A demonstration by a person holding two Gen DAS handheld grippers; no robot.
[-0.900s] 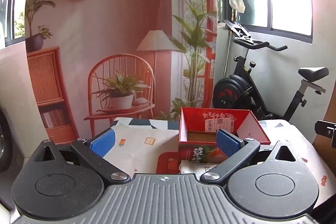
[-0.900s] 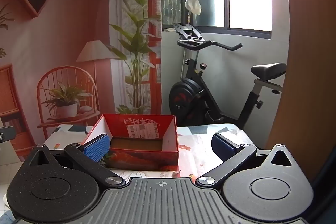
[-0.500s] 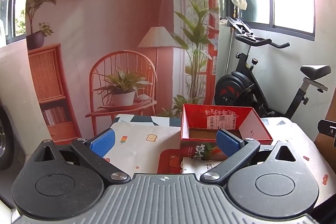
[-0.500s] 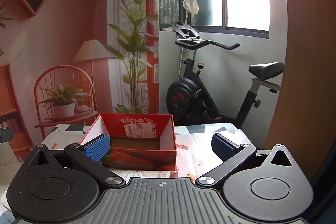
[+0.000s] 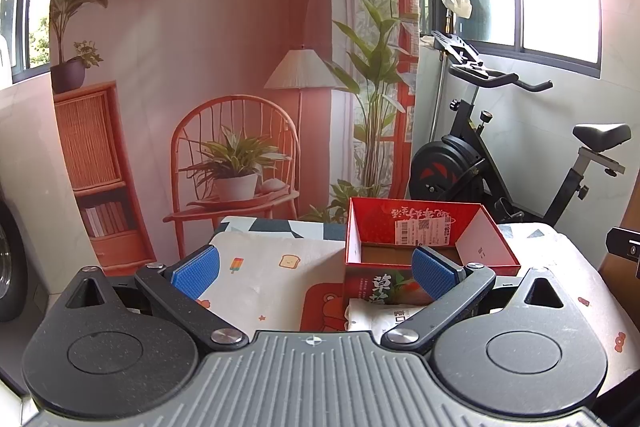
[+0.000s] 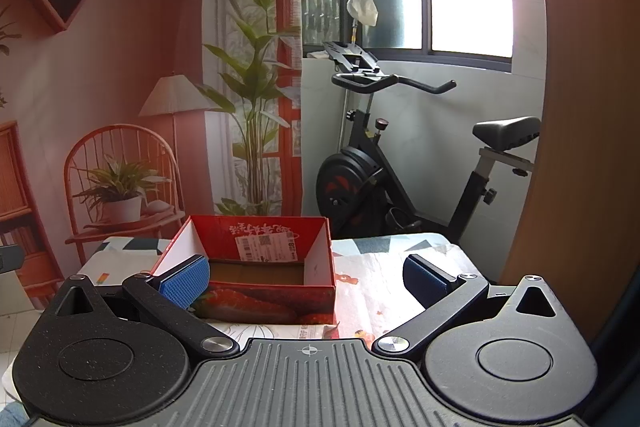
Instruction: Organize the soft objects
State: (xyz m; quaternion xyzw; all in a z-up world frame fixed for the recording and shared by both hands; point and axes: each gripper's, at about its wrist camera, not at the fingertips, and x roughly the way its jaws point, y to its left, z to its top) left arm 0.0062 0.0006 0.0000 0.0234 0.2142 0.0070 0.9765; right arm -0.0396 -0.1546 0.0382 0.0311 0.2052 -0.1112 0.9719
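An open red cardboard box with a strawberry print stands on the table, and its inside shows only brown cardboard. The same red box sits centre-left in the right wrist view. A white soft packet with printed text lies against the box's near side, partly hidden by my left gripper's body. My left gripper hovers open above the table, nothing between its blue pads. My right gripper is open too, its left pad in front of the box's near corner, nothing held.
The table wears a white cloth with cartoon prints. Behind it hangs a printed backdrop of a chair, plants and shelves. A black exercise bike stands at the back right under the window. A wooden panel rises at the right.
Both views have tilted down a little, so the box and table sit slightly lower and nearer in frame. Both grippers stay wide open.
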